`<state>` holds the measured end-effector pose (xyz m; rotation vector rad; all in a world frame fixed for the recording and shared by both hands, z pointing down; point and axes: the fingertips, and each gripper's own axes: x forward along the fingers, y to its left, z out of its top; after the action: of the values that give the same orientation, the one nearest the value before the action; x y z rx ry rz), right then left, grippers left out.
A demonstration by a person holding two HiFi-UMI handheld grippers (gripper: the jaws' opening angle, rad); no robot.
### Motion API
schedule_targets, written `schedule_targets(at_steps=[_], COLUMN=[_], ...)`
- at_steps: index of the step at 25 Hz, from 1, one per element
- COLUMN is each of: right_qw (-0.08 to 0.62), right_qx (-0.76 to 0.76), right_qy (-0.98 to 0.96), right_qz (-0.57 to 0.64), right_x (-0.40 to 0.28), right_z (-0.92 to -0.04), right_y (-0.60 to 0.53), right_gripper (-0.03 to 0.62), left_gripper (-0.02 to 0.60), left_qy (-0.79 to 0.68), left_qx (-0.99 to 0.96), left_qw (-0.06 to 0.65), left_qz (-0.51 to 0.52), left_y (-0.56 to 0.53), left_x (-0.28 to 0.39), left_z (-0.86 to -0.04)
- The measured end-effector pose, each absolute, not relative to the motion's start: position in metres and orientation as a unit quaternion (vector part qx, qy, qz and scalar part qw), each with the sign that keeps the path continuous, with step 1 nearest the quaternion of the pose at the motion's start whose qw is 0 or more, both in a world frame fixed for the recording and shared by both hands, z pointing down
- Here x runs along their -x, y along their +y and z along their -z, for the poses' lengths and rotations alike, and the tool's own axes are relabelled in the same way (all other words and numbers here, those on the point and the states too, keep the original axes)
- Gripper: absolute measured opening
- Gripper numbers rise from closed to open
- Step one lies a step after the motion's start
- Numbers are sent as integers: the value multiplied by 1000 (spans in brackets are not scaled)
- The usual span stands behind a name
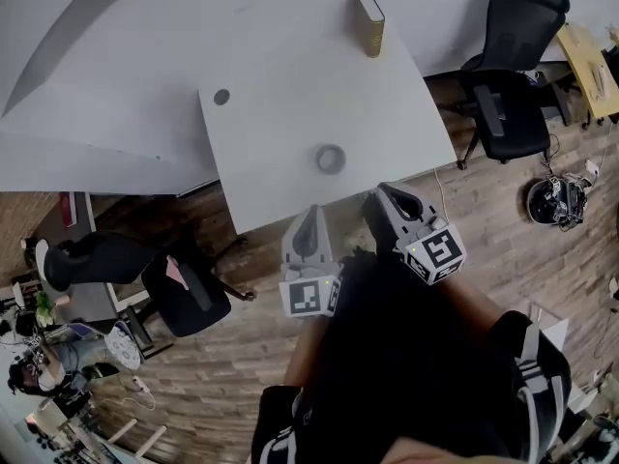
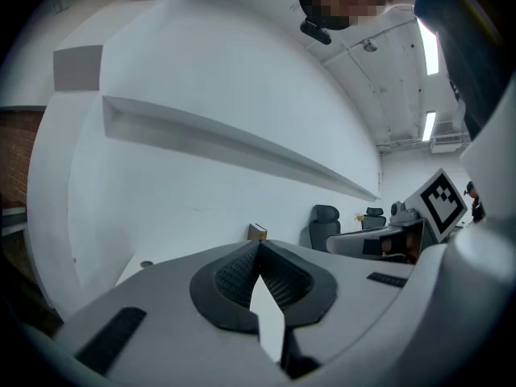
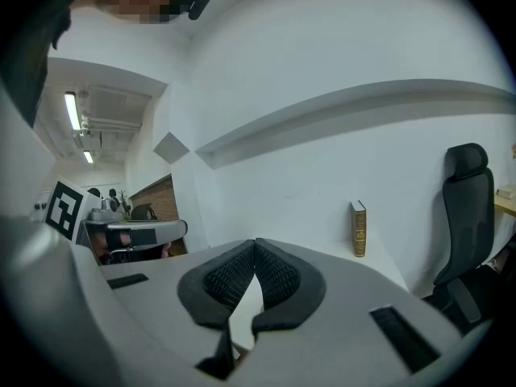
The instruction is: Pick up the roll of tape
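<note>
The roll of tape [image 1: 330, 159] is a grey ring lying flat on the white table [image 1: 280, 114], toward its near edge. Both grippers hover just short of that edge, pointing at the table. My left gripper [image 1: 314, 211] sits below and slightly left of the roll; in the left gripper view its jaws [image 2: 259, 244] meet at the tips with nothing between them. My right gripper [image 1: 378, 194] is below and right of the roll, and its jaws [image 3: 255, 241] are also shut and empty. The tape shows in neither gripper view.
A brown book [image 1: 368, 21] stands upright at the table's far edge, also seen as the book [image 3: 359, 229]. A cable hole [image 1: 221, 97] marks the table's left side. Black office chairs [image 1: 508, 104] stand to the right, another chair [image 1: 184, 293] at the lower left. The floor is wood.
</note>
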<state>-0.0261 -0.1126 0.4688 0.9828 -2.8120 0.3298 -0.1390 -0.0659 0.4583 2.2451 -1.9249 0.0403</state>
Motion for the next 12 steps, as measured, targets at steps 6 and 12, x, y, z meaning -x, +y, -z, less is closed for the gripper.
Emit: schedule_targets(at_steps=[6,12], right_qw=[81,97], right_qx=[-306,-292], right_qy=[-940,-942], right_qz=[-125,-137], right_x=[51,69], right_z=[-484,-501], right_y=[-172,-230], right_gripper=[11,12], left_gripper=[21,21], left_qy=[-648,-638], left_qx=[-752,-749], left_qw=[111,145], left_qz=[-51,-100], left_y=[-127,-186], left_x=[152,160], left_z=[-488,-541])
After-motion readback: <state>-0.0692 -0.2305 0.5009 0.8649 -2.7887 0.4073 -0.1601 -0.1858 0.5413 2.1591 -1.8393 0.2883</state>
